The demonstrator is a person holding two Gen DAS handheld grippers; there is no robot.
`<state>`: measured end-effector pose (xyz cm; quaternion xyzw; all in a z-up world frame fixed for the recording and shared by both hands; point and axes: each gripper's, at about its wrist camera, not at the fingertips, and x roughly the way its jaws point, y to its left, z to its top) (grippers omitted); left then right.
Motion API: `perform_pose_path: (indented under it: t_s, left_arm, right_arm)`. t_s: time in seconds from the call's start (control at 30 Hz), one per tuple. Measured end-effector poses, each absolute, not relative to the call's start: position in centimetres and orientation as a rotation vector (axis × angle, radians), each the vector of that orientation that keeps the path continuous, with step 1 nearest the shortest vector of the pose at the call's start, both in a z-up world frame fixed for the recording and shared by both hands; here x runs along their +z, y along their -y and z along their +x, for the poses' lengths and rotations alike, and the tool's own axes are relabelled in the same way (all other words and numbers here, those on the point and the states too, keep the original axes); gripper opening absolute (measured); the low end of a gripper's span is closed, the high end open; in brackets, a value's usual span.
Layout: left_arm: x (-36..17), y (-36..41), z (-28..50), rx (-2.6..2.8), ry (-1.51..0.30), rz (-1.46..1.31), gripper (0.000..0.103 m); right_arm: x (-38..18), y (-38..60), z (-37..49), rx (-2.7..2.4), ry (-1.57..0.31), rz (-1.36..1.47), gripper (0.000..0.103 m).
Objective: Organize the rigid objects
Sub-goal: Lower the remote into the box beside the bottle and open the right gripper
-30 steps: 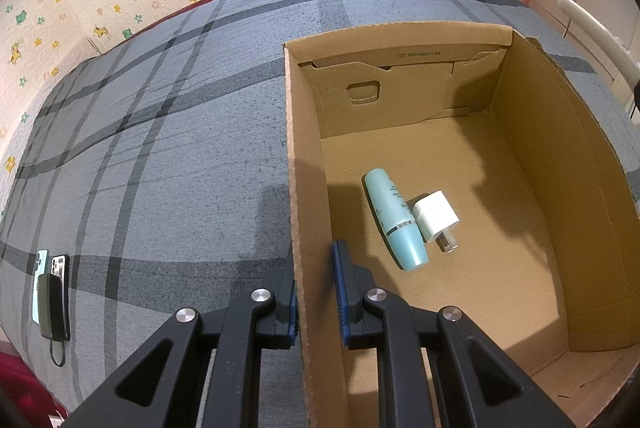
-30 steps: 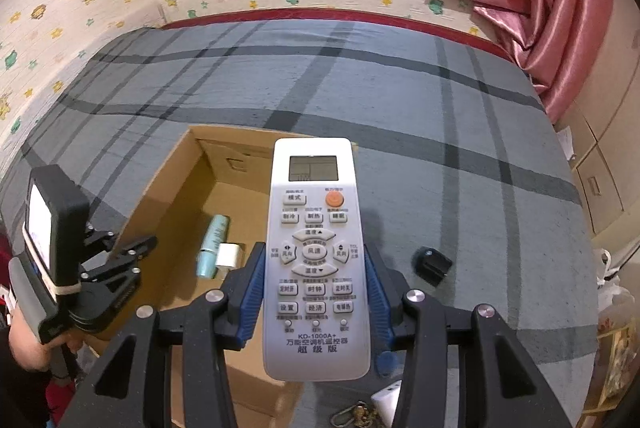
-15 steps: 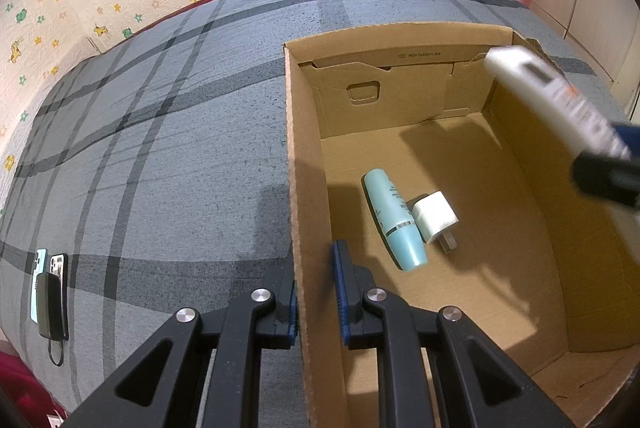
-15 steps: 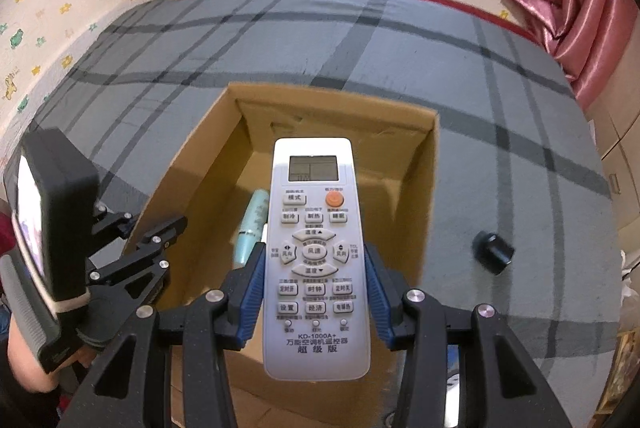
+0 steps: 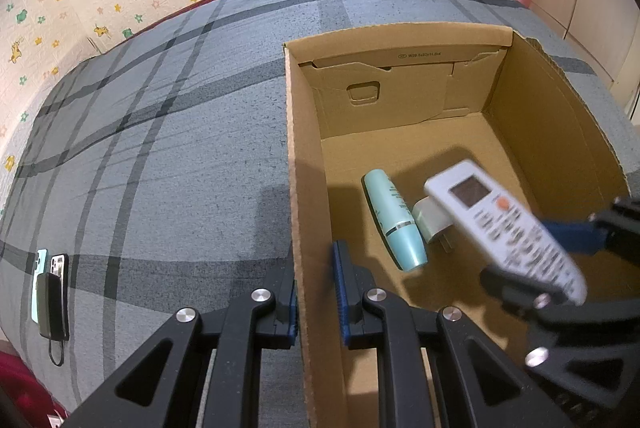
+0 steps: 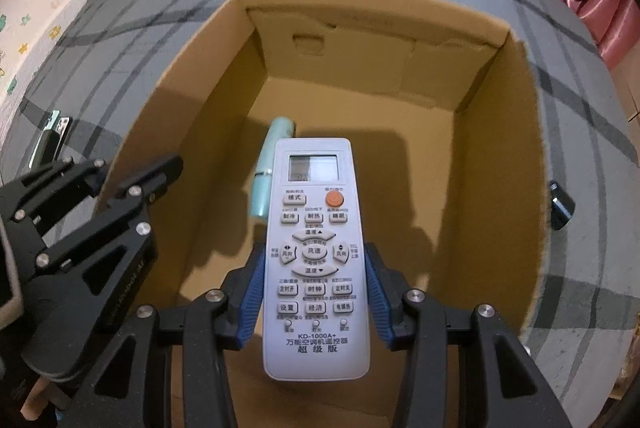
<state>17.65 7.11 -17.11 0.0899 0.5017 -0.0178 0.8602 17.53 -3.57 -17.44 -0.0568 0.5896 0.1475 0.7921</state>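
Risk sits mainly in the release of the air-conditioner remote (image 6: 316,252), which is clamped by its long edges between the blue pads of the right gripper (image 6: 315,298) and held above the floor of the open cardboard box (image 5: 520,75), screen end pointing toward the far wall of the box. On the box floor a teal bottle (image 5: 394,222) is seen lying on its side, and a white plug adapter (image 5: 430,224) is seen just beside it, on the side away from the box's left wall. In the left wrist view the remote's screen end hangs over the adapter; whether contact is made cannot be told. If the remote is let go from this height, it is judged likely to land on the adapter or bottle, to knock them across the box, or to come to rest tilted on top of them rather than flat.

The box's left wall is pinched by the left gripper (image 5: 316,292), whose jaws are closed on the cardboard edge. If that hold is lost, the box could be pushed along the plaid bed cover (image 5: 160,167) by a bump from the right gripper.

Outside the box, phones with a power bank (image 5: 50,300) are seen well to its left, and a small black object (image 6: 561,204) just beyond its right wall.
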Motion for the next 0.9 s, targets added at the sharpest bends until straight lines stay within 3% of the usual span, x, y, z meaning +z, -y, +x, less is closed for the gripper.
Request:
perform_pose_path:
  t_s: [0.4,0.9]
  left_arm:
    - [-17.2,-7.1,17.6,-0.035,-1.049,0.191,0.016]
    - [-17.0,-7.0,17.5,-0.033,-1.046,0.191,0.016]
  right_arm:
    - [-20.1,2.6,18.3,0.3,-1.39,-0.14,0.05]
    - [-19.6,2.9,18.3,0.312,-1.36,-0.13,0.054]
